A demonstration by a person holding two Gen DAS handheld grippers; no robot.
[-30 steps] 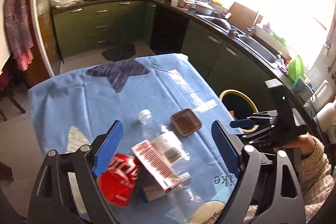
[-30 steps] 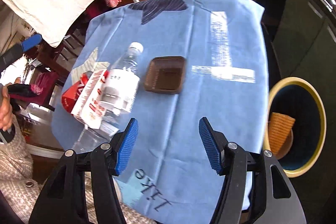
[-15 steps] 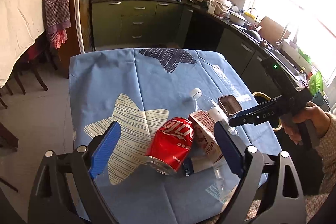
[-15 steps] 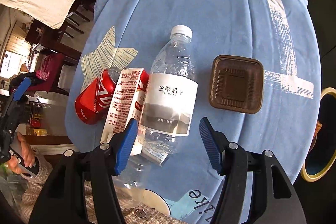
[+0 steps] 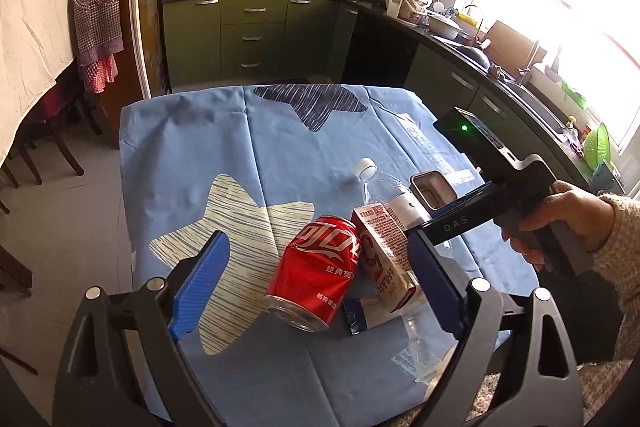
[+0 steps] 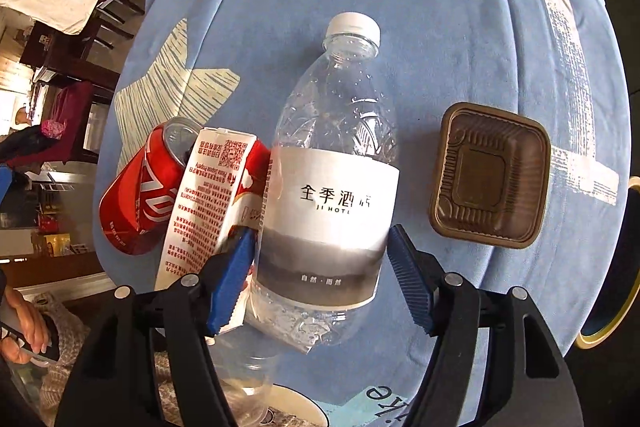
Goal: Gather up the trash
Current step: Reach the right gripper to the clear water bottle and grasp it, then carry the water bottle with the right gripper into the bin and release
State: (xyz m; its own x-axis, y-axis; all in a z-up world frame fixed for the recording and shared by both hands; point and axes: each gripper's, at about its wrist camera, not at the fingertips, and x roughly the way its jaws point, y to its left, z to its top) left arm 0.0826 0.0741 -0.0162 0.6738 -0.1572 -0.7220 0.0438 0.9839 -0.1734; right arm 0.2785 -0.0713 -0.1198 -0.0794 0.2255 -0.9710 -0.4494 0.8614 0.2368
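The right gripper (image 6: 320, 279) pointed down over the bottle (image 6: 332, 195), its jaws opening on either side of the label, pads not yet pressing. The left gripper (image 5: 316, 283) stood released around the can (image 5: 316, 271). Can, carton (image 6: 204, 211) and bottle lay touching on the near surface (image 6: 460, 27); the tray (image 6: 490, 175) sat just right.

Left gripper (image 5: 316, 283): black frame, silver screws, ribbed blue pads. Right gripper (image 6: 320, 279): same build; its black body, seen from the left wrist view, bears a green light and "DAS" lettering. Right hand (image 5: 560, 223): beige knitted sleeve (image 5: 620, 239).
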